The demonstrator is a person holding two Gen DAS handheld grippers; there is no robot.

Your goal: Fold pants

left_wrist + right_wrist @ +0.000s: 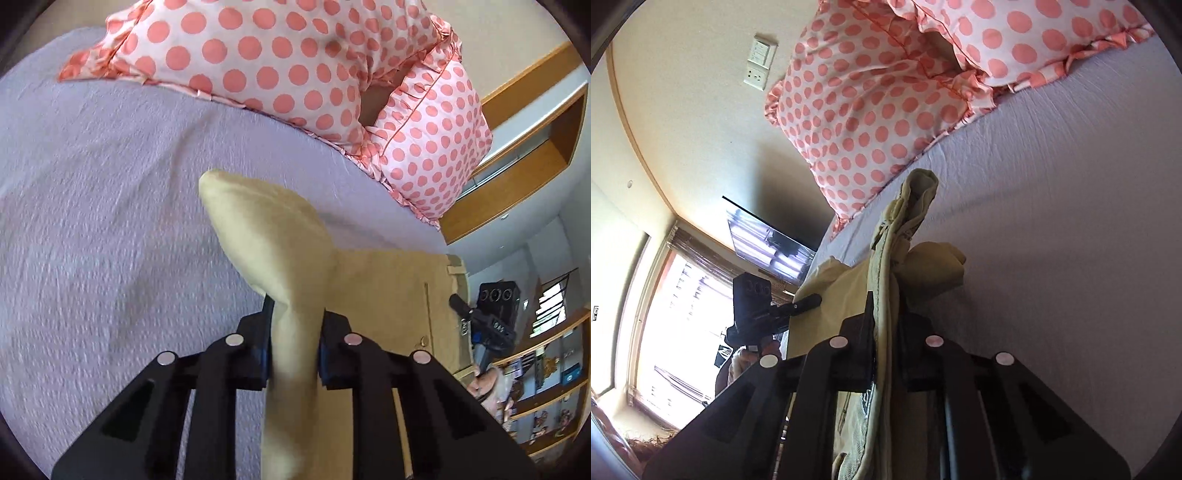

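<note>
The tan pants point(280, 240) hang lifted above the lilac bed sheet point(92, 192). My left gripper point(293, 332) is shut on a bunched fold of the pants fabric, which sticks up past the fingers. My right gripper point(886, 332) is shut on the pants' waistband point(908, 206), whose thick seamed edge runs up between the fingers. In the left wrist view the right gripper point(491, 321) shows at the right, beside the spread cloth with a button. In the right wrist view the left gripper point(757, 314) shows at the left.
Two pink polka-dot pillows point(266, 62) point(432, 147) lie at the head of the bed, also in the right wrist view point(864, 114). Wooden shelves point(546, 376) stand at the right. A wall TV point(768, 243), a bright window point(679, 332) and a wall switch point(759, 62) are at the left.
</note>
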